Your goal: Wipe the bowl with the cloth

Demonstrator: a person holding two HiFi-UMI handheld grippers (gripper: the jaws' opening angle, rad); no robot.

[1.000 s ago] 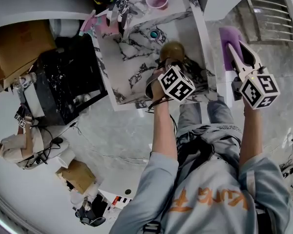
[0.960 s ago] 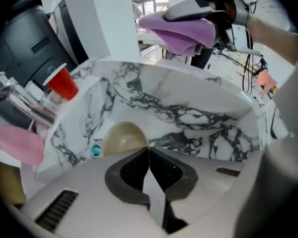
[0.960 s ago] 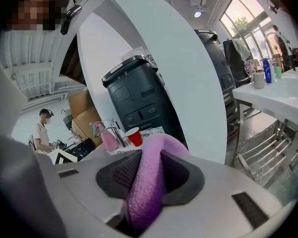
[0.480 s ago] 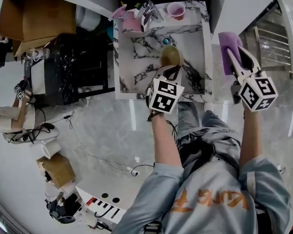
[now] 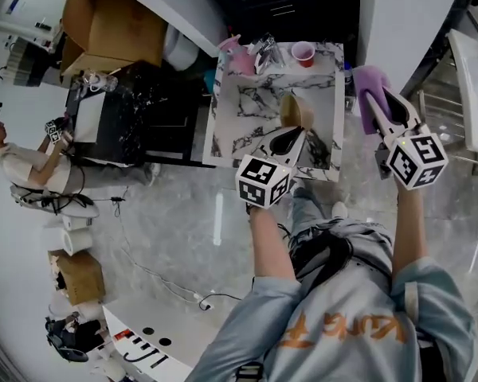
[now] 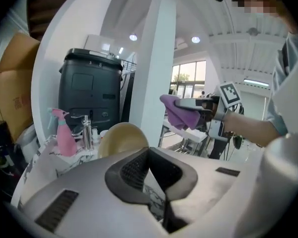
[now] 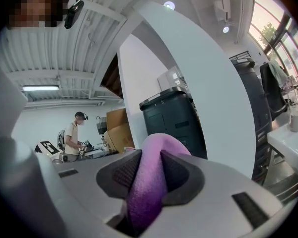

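My left gripper (image 5: 291,136) is shut on the rim of a tan bowl (image 5: 296,111) and holds it up above the marble counter (image 5: 251,106). In the left gripper view the bowl (image 6: 120,139) shows tilted just past the closed jaws of the left gripper (image 6: 149,151). My right gripper (image 5: 380,95) is shut on a purple cloth (image 5: 367,80) and hangs to the right of the bowl, apart from it. In the right gripper view the cloth (image 7: 151,182) bulges out between the pads. From the left gripper view, the cloth (image 6: 178,111) hangs off the right gripper (image 6: 197,103).
A pink spray bottle (image 5: 237,58), a faucet (image 6: 86,131) and a pink cup (image 5: 303,52) stand at the counter's far end. A black bin (image 6: 89,90) and cardboard boxes (image 5: 115,22) stand to the left. Another person (image 5: 20,165) works at far left.
Both grippers have risen. The bowl has come up off the counter with the left gripper and tipped onto its side. The cloth stays in the right gripper.
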